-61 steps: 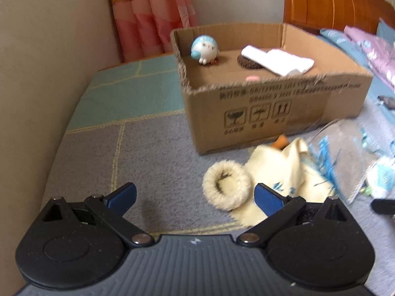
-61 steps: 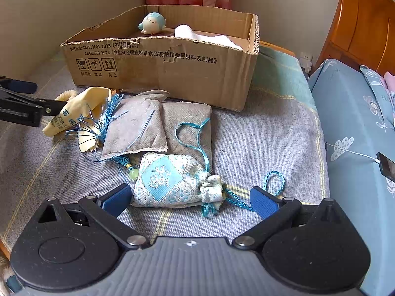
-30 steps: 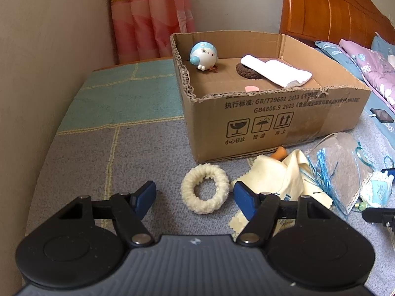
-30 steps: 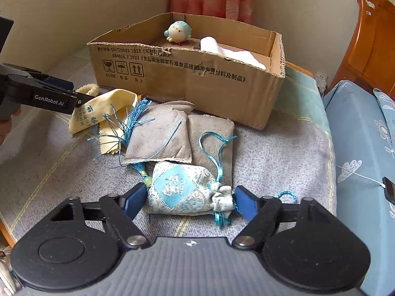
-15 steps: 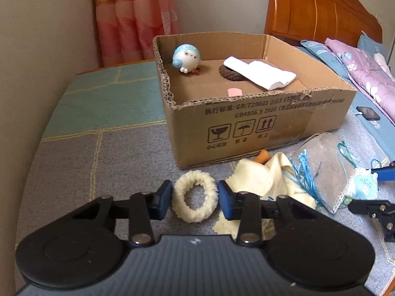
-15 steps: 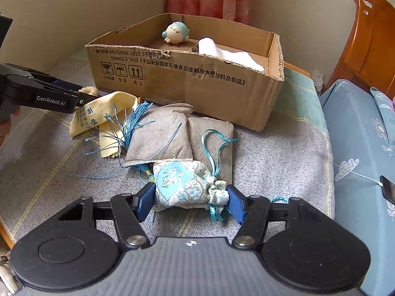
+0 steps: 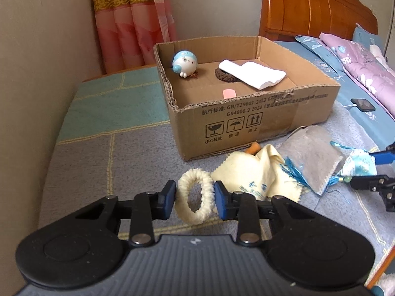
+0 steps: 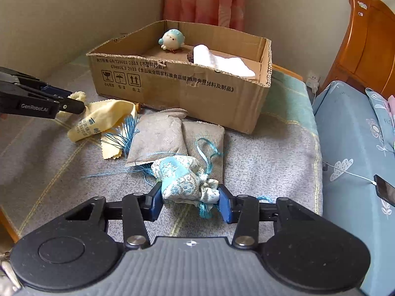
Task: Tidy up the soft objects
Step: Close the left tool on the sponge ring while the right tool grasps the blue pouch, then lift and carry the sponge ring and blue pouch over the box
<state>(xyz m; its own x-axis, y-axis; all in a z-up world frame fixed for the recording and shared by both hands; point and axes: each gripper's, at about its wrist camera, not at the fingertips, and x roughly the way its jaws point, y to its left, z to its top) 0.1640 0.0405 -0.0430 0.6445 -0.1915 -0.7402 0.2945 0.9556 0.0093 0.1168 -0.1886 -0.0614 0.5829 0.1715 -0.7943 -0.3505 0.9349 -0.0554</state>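
A cream fluffy hair ring (image 7: 184, 188) is squeezed into an oval between the blue pads of my left gripper (image 7: 195, 201), whose jaws are still closing on it just above the grey blanket. In the right wrist view, my right gripper (image 8: 190, 203) is closing on a blue-and-white embroidered pouch (image 8: 181, 178), and its pads press both sides of it. The open cardboard box (image 7: 246, 123) stands behind, holding a round blue-and-white plush (image 7: 184, 63), a white cloth (image 7: 254, 74) and a brown knitted piece (image 7: 223, 75). A yellow cloth (image 7: 249, 172) and grey sachets (image 8: 155, 138) lie in front of the box.
A wall runs along the left side and a pink curtain (image 7: 133, 19) hangs behind the box. A wooden headboard (image 7: 316, 12) and blue bedding (image 8: 355, 133) with a phone (image 8: 385, 190) on a cable lie to the right. Blue tassel threads (image 8: 123, 130) trail across the blanket.
Both grippers have closed from wide open onto their objects. The left one has lifted the hair ring slightly and squeezed it narrower. The pouch has bunched up between the right pads.
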